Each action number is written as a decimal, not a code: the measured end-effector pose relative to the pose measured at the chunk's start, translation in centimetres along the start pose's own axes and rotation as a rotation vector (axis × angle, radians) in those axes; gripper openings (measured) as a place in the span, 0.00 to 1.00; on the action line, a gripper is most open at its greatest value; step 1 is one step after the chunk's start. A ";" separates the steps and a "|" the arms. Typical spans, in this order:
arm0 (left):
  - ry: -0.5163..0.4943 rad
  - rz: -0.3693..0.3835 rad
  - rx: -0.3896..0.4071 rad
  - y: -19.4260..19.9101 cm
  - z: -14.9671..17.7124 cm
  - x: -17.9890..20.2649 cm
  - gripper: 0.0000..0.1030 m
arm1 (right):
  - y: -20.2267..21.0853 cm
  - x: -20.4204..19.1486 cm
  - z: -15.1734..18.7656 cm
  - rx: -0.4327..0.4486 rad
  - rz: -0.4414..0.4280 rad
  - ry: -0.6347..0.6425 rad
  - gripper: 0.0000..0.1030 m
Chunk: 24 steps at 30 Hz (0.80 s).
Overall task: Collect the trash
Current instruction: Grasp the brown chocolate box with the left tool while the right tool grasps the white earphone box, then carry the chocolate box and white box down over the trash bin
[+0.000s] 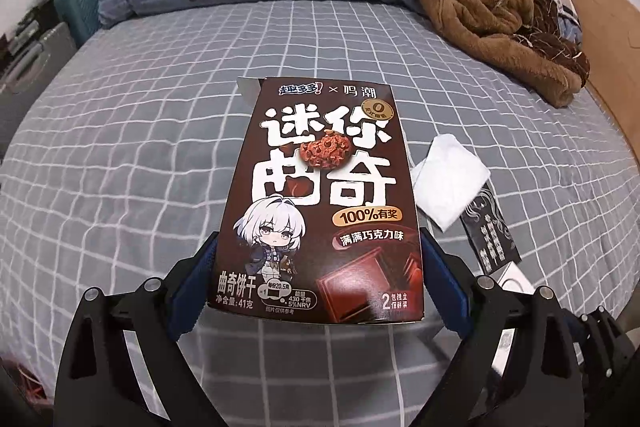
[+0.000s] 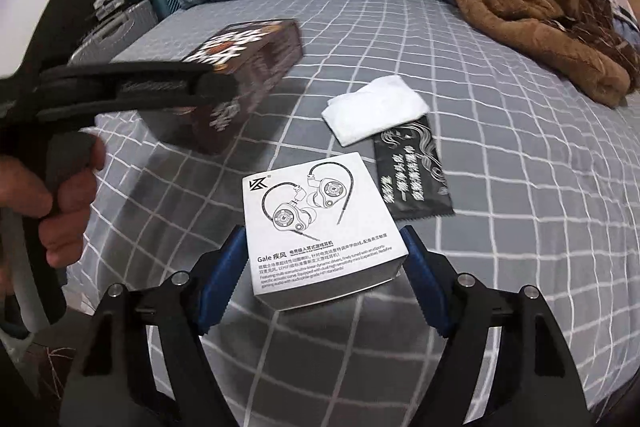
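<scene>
Left fingers (image 1: 200, 291) clamp cookie box (image 1: 324, 203); right fingers (image 2: 220, 279) flank earphone box (image 2: 320, 223).

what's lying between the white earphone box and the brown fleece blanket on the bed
In the right wrist view, a white tissue and a black wrapper lie between the earphone box and the brown blanket.

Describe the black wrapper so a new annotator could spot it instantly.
On the grey checked bedsheet, look just right of the white earphone box and below the folded white tissue. The black wrapper is the only flat, dark packet there, printed with silvery swirls and script.
</scene>
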<state>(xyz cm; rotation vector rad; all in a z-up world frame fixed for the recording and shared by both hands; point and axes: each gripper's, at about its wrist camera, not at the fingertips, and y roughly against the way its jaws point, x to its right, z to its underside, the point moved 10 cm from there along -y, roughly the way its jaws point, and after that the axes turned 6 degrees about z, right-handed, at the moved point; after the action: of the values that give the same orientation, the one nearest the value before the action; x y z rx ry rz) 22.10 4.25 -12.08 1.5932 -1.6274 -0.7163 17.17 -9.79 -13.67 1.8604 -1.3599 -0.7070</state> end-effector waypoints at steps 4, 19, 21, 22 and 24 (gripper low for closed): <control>0.018 -0.010 0.009 1.8 0.9 -0.1 0.88 | 1.4 0.7 0.6 0.008 0.013 -0.020 0.71; 0.097 -0.002 0.047 9.2 6.6 -0.1 0.88 | 7.8 2.8 2.3 0.066 0.052 -0.087 0.71; 0.092 -0.004 0.049 9.8 7.2 0.1 0.88 | 8.8 2.9 2.3 0.076 0.053 -0.090 0.71; 0.091 -0.004 0.053 10.4 7.7 0.2 0.88 | 9.3 3.0 2.3 0.082 0.056 -0.090 0.71; 0.095 0.007 0.056 11.1 8.3 0.5 0.88 | 10.4 3.2 2.3 0.094 0.059 -0.094 0.71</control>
<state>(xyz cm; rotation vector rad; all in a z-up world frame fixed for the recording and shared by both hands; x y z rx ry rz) 8.89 3.75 -7.76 1.6352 -1.5952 -0.5868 10.50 -15.28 -6.76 1.8713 -1.5254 -0.7188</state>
